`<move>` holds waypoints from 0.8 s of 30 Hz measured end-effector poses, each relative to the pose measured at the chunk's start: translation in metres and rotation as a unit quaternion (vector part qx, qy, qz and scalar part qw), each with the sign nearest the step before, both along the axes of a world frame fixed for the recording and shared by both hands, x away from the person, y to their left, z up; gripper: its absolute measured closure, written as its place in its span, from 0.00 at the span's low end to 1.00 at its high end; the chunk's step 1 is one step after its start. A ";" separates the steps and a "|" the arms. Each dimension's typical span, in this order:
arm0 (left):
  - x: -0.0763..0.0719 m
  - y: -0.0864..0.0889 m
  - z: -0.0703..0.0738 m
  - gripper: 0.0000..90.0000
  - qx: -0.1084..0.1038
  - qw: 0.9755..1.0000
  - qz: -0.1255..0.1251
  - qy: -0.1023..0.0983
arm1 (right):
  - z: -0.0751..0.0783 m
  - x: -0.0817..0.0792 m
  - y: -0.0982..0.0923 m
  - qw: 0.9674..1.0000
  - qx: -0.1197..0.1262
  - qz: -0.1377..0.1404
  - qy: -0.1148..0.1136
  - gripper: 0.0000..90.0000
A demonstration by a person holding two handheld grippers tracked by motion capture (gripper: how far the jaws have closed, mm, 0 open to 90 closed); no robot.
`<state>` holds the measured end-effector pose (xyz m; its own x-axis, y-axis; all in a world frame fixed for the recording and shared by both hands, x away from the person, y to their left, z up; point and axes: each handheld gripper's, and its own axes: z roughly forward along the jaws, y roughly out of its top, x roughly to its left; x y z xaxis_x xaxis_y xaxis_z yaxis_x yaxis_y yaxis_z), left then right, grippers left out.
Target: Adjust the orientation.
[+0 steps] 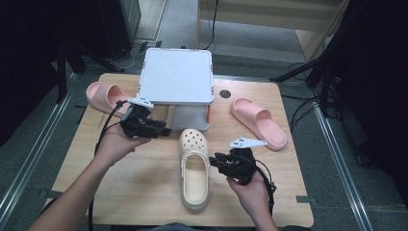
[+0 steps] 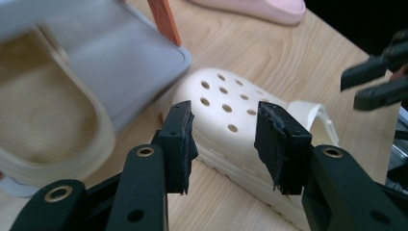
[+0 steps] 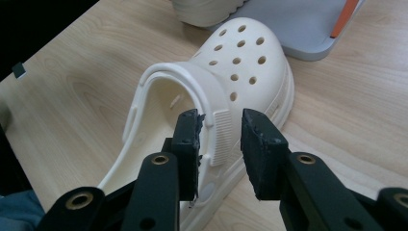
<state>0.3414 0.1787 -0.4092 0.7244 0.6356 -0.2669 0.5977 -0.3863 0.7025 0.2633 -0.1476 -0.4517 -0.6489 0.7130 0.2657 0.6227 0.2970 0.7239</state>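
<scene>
Clog (image 1: 194, 168) lay flat on the wooden surface (image 1: 144, 192) before the grey rack (image 1: 177, 76), toe toward it, free of both grippers: left gripper (image 1: 165, 131) and right gripper (image 1: 214, 159) flanked it, jaws spread and empty, apparently having just set it there.

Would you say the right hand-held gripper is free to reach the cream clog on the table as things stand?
Probably yes: the right hand-held gripper has open jaws right beside the cream clog, at its side wall by the strap, with nothing between them.
</scene>
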 end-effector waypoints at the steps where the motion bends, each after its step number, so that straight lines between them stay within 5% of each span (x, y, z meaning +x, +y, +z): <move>1: 0.001 0.002 0.004 0.63 0.000 1.000 0.004 -0.001 | 0.000 -0.001 0.001 1.000 0.001 0.000 0.001 0.77; 7: 0.005 0.014 0.025 0.64 -0.004 1.000 0.015 -0.014 | -0.007 -0.005 0.006 1.000 -0.001 -0.001 0.009 0.77; 12: 0.016 0.024 0.041 0.67 -0.024 0.999 0.023 -0.016 | -0.014 -0.005 0.010 1.000 0.003 -0.009 0.020 0.62; 20: 0.041 0.036 0.060 0.94 -0.014 0.999 0.040 -0.033 | -0.020 -0.006 0.016 1.000 -0.014 -0.008 0.018 0.55; 24: 0.053 0.043 0.057 0.96 -0.007 0.998 0.059 -0.033 | -0.028 -0.003 0.019 0.999 -0.022 -0.011 0.028 0.55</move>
<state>0.3947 0.2219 -0.3525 0.6611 0.7137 -0.2316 0.5912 -0.3054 0.7465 0.2607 -0.1287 -0.4796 -0.6185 0.7383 0.2691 0.6682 0.3140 0.6745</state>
